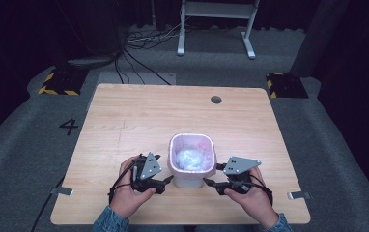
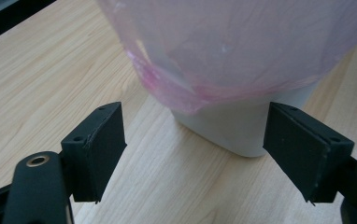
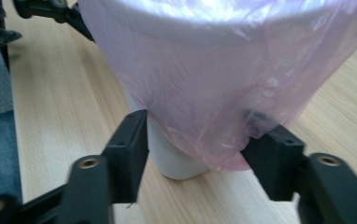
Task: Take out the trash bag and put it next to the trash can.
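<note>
A small white bin (image 1: 191,181) lined with a pink plastic bag (image 1: 191,157) stands on the wooden table (image 1: 139,121), near its front edge. My left gripper (image 1: 164,167) sits just left of the bin, held in a hand. In the left gripper view my left gripper (image 2: 193,149) has its jaws wide apart, and the bin's lower corner (image 2: 242,126) lies a little beyond them. My right gripper (image 1: 212,174) is at the bin's near right corner. In the right gripper view my right gripper (image 3: 193,140) straddles the bin's base (image 3: 172,158) and the bag's hanging hem (image 3: 223,154). The film drapes over one fingertip. Whether the pads press is unclear.
A round cable hole (image 1: 216,99) lies at the table's far side. Metal clips (image 1: 62,191) (image 1: 299,195) stick out at the near corners. Cables (image 1: 139,58), a white stand (image 1: 216,29) and yellow-black blocks (image 1: 59,82) are on the floor behind.
</note>
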`<state>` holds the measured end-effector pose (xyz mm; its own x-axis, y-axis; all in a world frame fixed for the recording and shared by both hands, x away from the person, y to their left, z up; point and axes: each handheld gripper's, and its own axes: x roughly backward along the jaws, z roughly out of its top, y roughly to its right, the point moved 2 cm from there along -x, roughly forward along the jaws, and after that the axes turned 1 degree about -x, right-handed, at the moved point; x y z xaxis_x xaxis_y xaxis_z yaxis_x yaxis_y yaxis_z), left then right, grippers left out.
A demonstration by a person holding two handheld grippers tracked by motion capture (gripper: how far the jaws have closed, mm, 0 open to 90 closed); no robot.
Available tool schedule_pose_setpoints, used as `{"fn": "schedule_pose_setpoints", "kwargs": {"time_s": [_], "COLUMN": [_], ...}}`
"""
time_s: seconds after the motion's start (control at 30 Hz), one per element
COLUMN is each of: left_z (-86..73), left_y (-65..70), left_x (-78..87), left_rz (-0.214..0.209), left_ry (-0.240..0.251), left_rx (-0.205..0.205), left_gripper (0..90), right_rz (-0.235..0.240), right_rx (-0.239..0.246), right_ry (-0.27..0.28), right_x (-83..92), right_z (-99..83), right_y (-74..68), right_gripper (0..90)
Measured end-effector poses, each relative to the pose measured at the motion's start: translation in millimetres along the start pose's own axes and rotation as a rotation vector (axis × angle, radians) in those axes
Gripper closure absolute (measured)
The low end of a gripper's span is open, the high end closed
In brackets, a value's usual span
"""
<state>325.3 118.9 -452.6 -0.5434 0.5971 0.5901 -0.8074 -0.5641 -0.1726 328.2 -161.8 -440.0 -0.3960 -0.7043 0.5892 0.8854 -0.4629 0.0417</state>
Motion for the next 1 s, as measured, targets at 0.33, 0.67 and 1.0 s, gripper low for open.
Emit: {"fn": "schedule_pose_setpoints", "kwargs": {"time_s": [0.33, 0.67, 1.0], "left_z": [9.7, 10.5, 31.0], "left_y": [7.8, 6.9, 17.2], "left_x": [4.4, 26.0, 55.4], "left_rz": [-0.112, -0.13, -0.132], "left_ry": [-0.013, 0.077, 0.097], "left_rx": [-0.004, 0.056, 0.026], "left_gripper": [48.8, 87.2, 87.9], "right_rz": [0.055, 0.049, 0.037], "right_rx": [0.012, 0.03, 0.073], "right_ry": [-0.002, 0.046, 0.093], "right_x": [8.0, 28.7, 51.5], "right_z": [-0.2, 5.6, 21.1], "right_y": [-5.1, -7.5, -18.2], "right_gripper": [73.4, 85.1, 89.2]}}
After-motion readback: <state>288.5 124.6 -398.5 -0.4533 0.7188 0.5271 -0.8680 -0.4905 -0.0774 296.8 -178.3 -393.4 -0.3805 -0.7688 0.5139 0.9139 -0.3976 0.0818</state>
